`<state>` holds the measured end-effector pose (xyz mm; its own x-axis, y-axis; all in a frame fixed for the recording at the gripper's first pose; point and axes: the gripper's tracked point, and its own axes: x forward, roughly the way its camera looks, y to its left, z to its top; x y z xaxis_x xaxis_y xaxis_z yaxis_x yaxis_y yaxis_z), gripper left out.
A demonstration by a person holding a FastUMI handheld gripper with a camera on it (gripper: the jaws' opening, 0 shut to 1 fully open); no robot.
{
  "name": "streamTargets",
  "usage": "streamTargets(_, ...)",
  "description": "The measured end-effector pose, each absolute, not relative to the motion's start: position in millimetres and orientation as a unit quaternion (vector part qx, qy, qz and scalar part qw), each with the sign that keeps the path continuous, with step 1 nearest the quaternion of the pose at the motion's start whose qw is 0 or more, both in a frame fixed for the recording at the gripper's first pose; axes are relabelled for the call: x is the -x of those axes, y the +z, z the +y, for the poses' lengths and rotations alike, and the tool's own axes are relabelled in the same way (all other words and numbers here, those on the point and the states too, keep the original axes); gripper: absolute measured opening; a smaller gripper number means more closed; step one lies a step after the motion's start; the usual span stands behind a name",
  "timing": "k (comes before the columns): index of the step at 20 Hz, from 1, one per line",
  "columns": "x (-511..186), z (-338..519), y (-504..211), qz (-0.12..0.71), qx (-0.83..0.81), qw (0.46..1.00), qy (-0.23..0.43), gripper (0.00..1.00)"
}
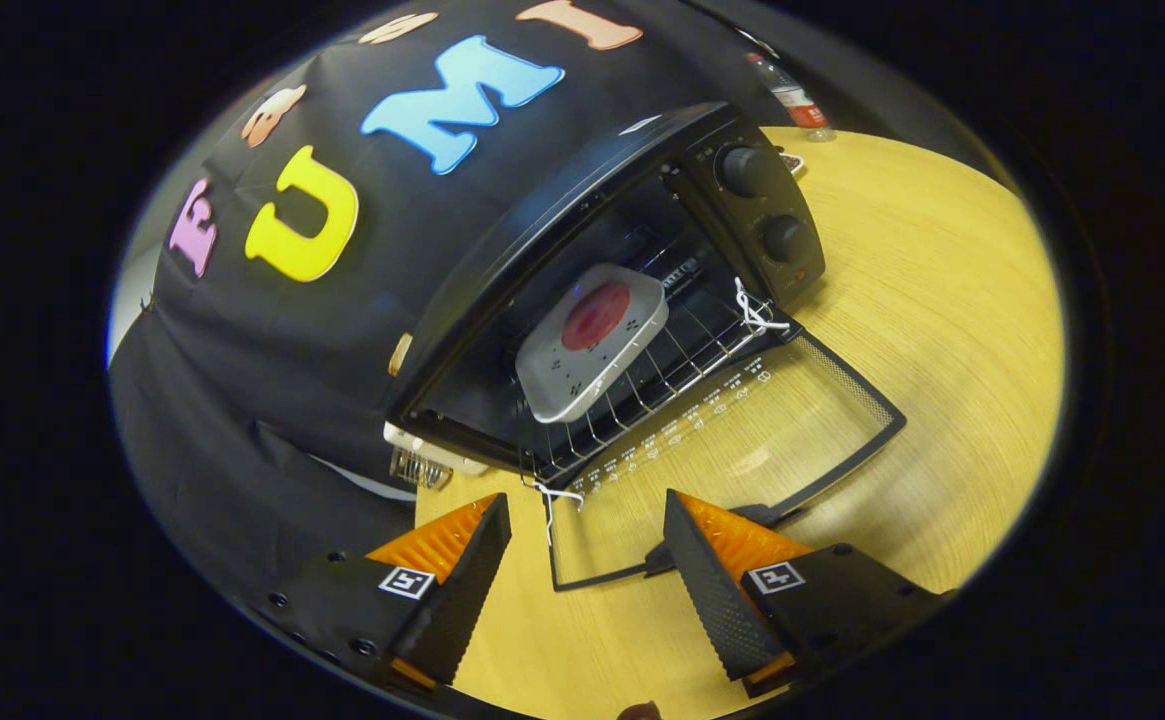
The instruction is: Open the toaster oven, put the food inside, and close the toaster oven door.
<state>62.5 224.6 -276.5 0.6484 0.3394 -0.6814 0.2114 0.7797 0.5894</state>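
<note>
Two fingers of the tool (587, 560) stand spread wide apart, gripping nothing, poised above the wooden counter (942, 330). Just ahead of them lies the glass door (732, 450) of the toaster oven (582, 200), swung fully down, its handle (757, 515) right beside one fingertip. Inside, on the wire rack (682, 365), sits a grey square dish (592, 340) with a round red piece of food (597, 315) in its middle. Two knobs (762, 205) show on the oven's panel. Beyond it, a bottle (792, 100) stands on the counter.
</note>
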Motion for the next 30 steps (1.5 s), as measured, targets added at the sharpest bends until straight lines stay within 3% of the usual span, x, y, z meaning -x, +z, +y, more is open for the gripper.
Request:
streamTargets(8,-30.5,218.8,-296.7,0.428,-0.168,0.885,0.077,0.98)
streamTargets(18,-1.6,198.2,-347.6,0.498,-0.019,0.864,0.071,0.98)
streamTargets(30,-14.8,189.2,-371.0,0.515,0.020,0.856,0.039,0.96)
